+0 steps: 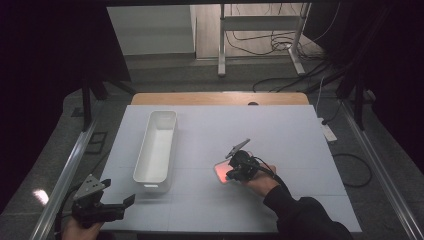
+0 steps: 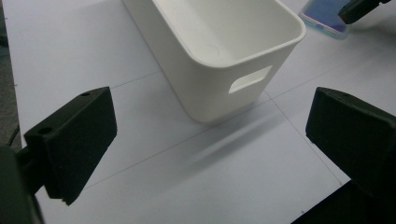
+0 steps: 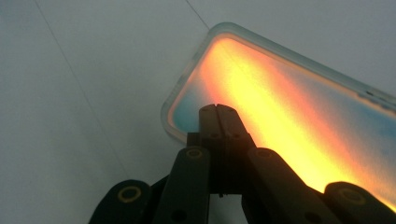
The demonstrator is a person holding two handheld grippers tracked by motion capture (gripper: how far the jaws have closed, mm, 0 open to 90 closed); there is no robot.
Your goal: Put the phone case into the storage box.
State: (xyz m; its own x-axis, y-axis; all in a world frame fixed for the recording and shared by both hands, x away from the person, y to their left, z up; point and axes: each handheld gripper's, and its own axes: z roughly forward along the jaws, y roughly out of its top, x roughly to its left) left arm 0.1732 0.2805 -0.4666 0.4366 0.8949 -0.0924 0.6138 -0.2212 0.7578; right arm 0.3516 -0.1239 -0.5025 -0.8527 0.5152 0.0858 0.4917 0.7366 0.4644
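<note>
Near the phone's (image 3: 280, 98) corner, bare mat (image 3: 93, 70) surrounds closed fingers (image 3: 218, 116).

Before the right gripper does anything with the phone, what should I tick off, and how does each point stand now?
1. Right gripper jaws shut, nothing between them: ok.
2. Its tip over the phone near a corner: ok; contact: cannot tell.
3. Phone lying flat on the table: ok.
4. White bin upright and empty: ok.
5. Left gripper open, apart from the bin: ok.

White bin (image 1: 156, 150) on white tabletop (image 1: 280, 135); cables behind.
</note>
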